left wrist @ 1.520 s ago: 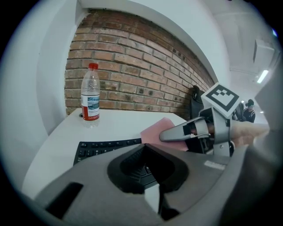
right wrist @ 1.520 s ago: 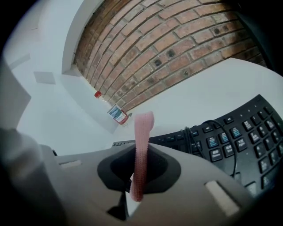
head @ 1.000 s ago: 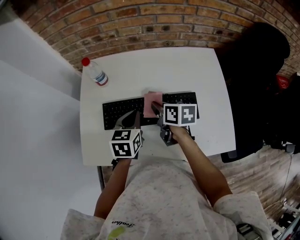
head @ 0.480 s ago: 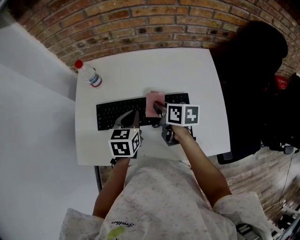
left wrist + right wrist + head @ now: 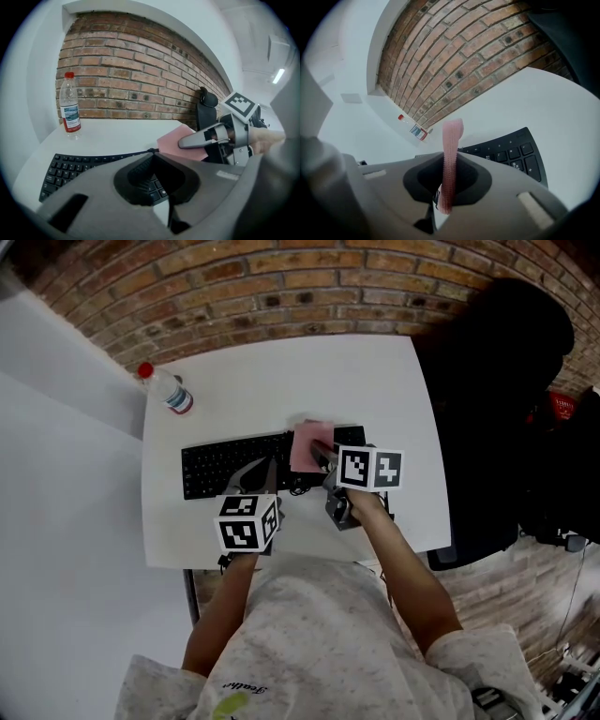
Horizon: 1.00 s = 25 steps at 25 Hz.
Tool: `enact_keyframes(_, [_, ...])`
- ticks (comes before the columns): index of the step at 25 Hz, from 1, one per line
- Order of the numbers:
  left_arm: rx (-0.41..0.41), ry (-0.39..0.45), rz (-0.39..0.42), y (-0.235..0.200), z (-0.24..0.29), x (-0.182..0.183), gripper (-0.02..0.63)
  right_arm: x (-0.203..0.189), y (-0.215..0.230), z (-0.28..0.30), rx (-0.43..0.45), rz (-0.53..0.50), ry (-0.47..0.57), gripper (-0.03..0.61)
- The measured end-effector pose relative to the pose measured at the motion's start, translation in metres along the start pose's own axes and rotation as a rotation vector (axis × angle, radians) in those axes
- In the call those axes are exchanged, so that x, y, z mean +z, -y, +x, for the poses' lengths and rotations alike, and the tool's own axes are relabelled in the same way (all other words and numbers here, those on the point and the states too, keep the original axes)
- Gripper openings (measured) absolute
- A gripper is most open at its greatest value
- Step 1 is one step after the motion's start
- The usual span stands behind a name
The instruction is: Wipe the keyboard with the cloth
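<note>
right gripper [image 5: 317, 456] is clamped on the pink cloth [image 5: 306, 443], which lies just ahead of its jaws on the keyboard [image 5: 220, 466], left gripper [image 5: 261, 472] pinched closed beside it, and versus 1 s ago the cloth's slid nearer the keyboard's right end.

From the head we look steeply down on the white table [image 5: 281, 381], with the brick wall [image 5: 281, 287] along the top. The left gripper view sits low over the keyboard [image 5: 65, 171], facing that wall. The right gripper view, tilted and equally low, faces it too, with the cloth [image 5: 450, 159] right before the lens. All three share keyboard, wall and bottle [image 5: 169, 395].
</note>
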<state>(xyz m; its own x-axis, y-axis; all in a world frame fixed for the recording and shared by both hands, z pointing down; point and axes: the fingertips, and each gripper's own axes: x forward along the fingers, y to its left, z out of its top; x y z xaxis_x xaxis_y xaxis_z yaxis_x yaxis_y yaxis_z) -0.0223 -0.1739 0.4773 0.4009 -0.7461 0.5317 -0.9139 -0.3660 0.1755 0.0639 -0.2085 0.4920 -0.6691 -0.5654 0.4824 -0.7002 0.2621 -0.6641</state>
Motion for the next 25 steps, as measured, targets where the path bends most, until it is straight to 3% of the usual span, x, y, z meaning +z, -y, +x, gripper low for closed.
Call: enact_keyframes(25, [0.004, -0.030, 0.048, 0.041, 0.028, 0.003, -0.008, 0.020, 0.075, -0.044, -0.042, 0.039, 0.041, 0.018])
